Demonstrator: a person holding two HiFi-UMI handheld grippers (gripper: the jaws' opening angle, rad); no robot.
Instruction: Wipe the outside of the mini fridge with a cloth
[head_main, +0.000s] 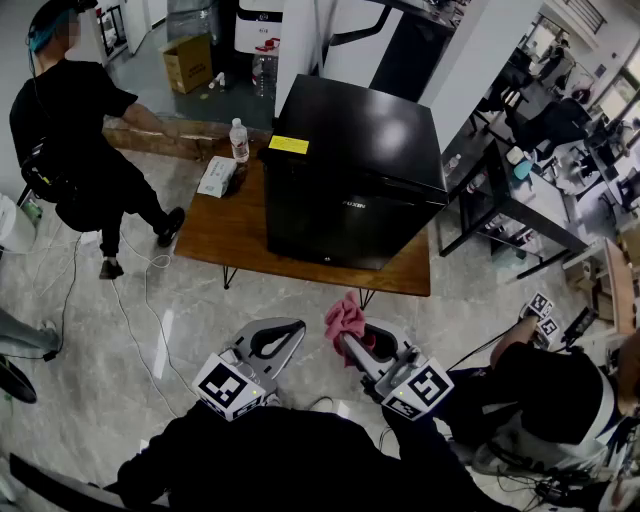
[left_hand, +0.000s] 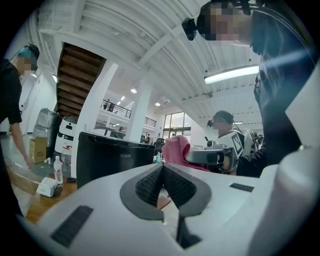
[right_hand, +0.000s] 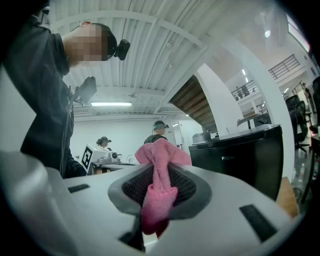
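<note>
- Writing on the black mini fridge (head_main: 350, 170) front is too small to read; yellow label (head_main: 289, 145) on top.
- Pink cloth (right_hand: 159, 150) clenched in right claw (right_hand: 160, 172).
- Shut tight on nothing: left claw (left_hand: 162, 172).

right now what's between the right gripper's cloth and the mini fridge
Head view: only floor and the wooden table's front edge separate the pink cloth from the mini fridge.

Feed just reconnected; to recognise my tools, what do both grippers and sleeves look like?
The left gripper and right gripper are matching pale grey shells. Each claw has dark textured pads, and each carries a white cube with black square markers. Sleeves are black.
</note>
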